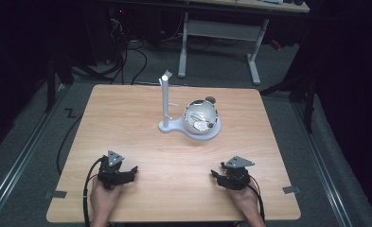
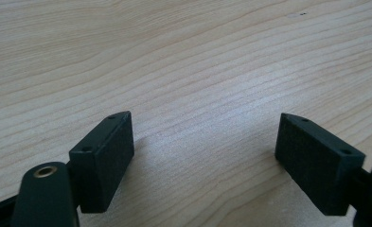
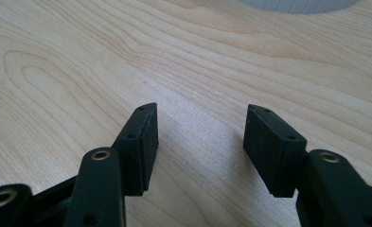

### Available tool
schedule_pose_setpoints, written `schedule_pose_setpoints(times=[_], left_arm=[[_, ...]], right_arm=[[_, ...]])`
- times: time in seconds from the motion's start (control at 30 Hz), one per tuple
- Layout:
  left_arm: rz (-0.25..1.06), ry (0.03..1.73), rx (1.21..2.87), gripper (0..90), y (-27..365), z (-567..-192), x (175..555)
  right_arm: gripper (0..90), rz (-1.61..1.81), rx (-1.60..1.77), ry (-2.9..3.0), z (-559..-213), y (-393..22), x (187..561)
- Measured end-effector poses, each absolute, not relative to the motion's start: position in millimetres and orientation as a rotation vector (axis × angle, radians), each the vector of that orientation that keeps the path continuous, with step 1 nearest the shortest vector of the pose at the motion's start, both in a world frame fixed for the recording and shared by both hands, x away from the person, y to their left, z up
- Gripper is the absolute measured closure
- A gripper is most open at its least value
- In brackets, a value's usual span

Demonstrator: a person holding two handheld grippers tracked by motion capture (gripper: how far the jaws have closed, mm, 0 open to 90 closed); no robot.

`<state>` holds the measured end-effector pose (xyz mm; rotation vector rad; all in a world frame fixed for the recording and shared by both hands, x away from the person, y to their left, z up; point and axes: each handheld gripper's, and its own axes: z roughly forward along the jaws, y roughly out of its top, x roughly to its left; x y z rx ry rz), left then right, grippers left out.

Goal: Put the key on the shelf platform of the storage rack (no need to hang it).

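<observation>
— What do I have on the table [image 1: 127,109] from here?

— A stand [image 1: 189,126] sits a little beyond the middle. Its post [image 1: 165,99] rises at its left end, and a globe [image 1: 200,118] rests on its right part.

— And my grippers?

— I see the left gripper [image 1: 119,174] near the front edge on the left, the right gripper [image 1: 231,177] near the front edge on the right, well apart, both well nearer than the stand. A second table [image 1: 221,28] stands far behind, on the floor.

Light wood-grain surface [image 1: 141,123] with rounded corners. Near its far centre rests a white stand base [image 1: 176,126] bearing an upright white post [image 1: 165,99] and a reflective sphere [image 1: 200,117]. Both grippers rest at the near edge: left gripper [image 1: 132,170], right gripper [image 1: 214,174].
</observation>
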<state>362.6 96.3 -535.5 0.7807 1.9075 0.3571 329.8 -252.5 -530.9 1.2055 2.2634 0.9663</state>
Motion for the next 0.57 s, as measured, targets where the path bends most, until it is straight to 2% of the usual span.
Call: schedule_pose_setpoints(times=[0.57], left_arm=[[0.37,1.907,0.773,21.3,95.2,-535.8,363.0]], right_arm=[[45.2,0.97,1.214,2.264,-530.9,-252.7,330.0]])
